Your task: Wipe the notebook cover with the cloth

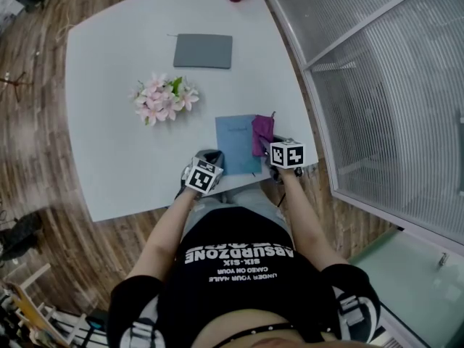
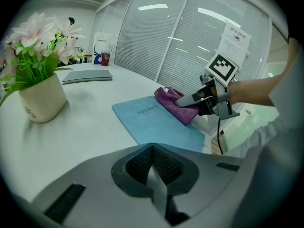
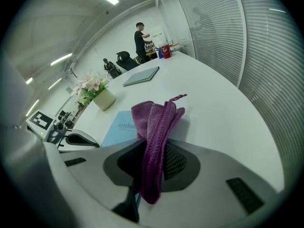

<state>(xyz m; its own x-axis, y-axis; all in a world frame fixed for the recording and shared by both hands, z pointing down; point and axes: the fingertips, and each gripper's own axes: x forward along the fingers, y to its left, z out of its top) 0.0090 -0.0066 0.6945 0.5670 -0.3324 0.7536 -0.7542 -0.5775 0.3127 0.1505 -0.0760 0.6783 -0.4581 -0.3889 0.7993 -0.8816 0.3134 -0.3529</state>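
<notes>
Head view: blue notebook (image 1: 236, 143) at table (image 1: 116, 122) near edge, right part; purple cloth (image 1: 262, 134) on its right margin.
Left gripper view: left gripper (image 2: 153, 167) jaws together, empty.
Right gripper view: right gripper (image 3: 151, 165) clamps cloth.

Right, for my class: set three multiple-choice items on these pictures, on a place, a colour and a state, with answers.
1. Relative to the rectangular notebook, the pale pot of pink flowers stands: A on it; B left of it, on the white table; C right of it.
2. The notebook's cover is: A red; B green; C blue.
3. The right hand-held gripper is: A shut on the purple fabric cloth; B open, empty; C absent.
B, per the head view; C, seen in every view; A, cloth pinched between its jaws.
</notes>
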